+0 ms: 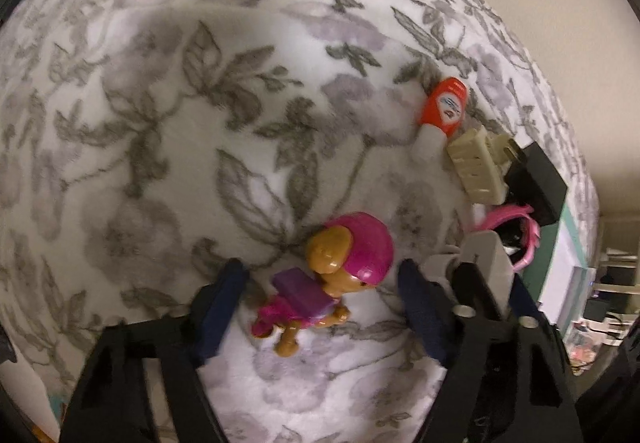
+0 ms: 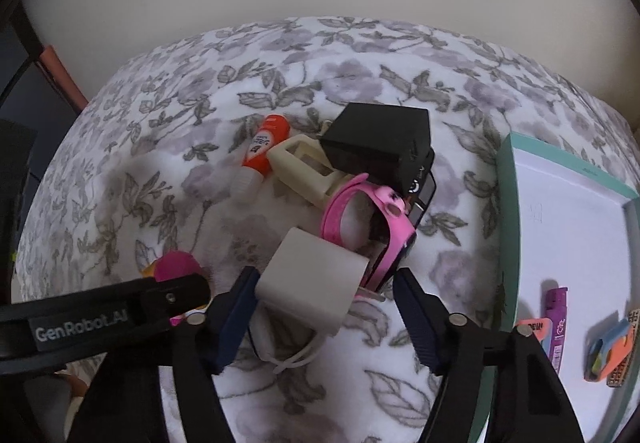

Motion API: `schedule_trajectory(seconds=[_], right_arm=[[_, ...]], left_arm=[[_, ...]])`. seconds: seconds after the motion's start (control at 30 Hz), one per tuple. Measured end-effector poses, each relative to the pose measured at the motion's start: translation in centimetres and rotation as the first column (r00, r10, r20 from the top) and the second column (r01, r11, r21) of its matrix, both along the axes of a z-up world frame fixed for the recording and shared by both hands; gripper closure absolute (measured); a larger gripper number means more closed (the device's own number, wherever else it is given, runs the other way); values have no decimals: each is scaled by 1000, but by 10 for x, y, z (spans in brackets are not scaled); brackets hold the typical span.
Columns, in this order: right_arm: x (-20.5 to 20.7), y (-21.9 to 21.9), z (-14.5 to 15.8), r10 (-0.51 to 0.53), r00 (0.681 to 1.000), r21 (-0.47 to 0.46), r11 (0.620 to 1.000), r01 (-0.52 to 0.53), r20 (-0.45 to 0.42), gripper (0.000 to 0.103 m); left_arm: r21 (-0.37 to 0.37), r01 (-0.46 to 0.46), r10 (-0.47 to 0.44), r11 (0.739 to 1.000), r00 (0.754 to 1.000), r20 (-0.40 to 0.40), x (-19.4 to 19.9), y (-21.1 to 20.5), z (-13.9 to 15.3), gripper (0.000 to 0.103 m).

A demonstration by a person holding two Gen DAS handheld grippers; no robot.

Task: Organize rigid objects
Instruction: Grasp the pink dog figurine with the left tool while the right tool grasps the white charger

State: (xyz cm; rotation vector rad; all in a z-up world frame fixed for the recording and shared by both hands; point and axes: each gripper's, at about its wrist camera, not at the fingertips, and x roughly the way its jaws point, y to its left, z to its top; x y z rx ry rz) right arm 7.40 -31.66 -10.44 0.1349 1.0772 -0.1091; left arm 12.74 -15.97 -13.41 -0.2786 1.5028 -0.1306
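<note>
The toy dog figure, brown with a pink helmet and a purple pack, lies on the floral blanket between the fingers of the left gripper. Those fingers stand wide apart, and neither pad touches the figure. In the right wrist view only the figure's pink helmet shows, above the left gripper's arm.

The white charger block sits between the fingers of the right gripper. These fingers are also spread wide; the left pad is at or just beside the block's side, contact cannot be confirmed, and the right pad is clear of it. A white cord loops beneath the block.

Beyond the charger lies a pink watch, leaning against a black box. A cream plug adapter rests touching the black box, and an orange glue stick with a clear cap lies just beside the adapter.

To the right, a teal-edged tray with a white floor holds a purple lighter and several small coloured items, too blurred to identify.
</note>
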Motion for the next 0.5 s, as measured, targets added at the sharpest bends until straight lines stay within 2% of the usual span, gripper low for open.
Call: schedule_trajectory(seconds=[0.07, 0.13, 0.2, 0.5], right_arm=[[0, 2, 0, 8, 1000, -11, 1000, -8, 0, 37], [-1, 2, 0, 13, 1000, -15, 1000, -13, 0, 37], [-1, 1, 0, 13, 1000, -10, 1000, -13, -3, 37], [-4, -6, 7, 1, 1000, 11, 1000, -1, -1, 37]], left_arm=[[6, 6, -6, 1000, 1000, 7, -1, 0, 0, 33], [-7, 5, -5, 1000, 1000, 16, -2, -1, 2, 45], [-19, 6, -6, 1000, 1000, 21, -2, -2, 3, 49], [-37, 7, -5, 999, 999, 48, 0, 0, 13, 50]])
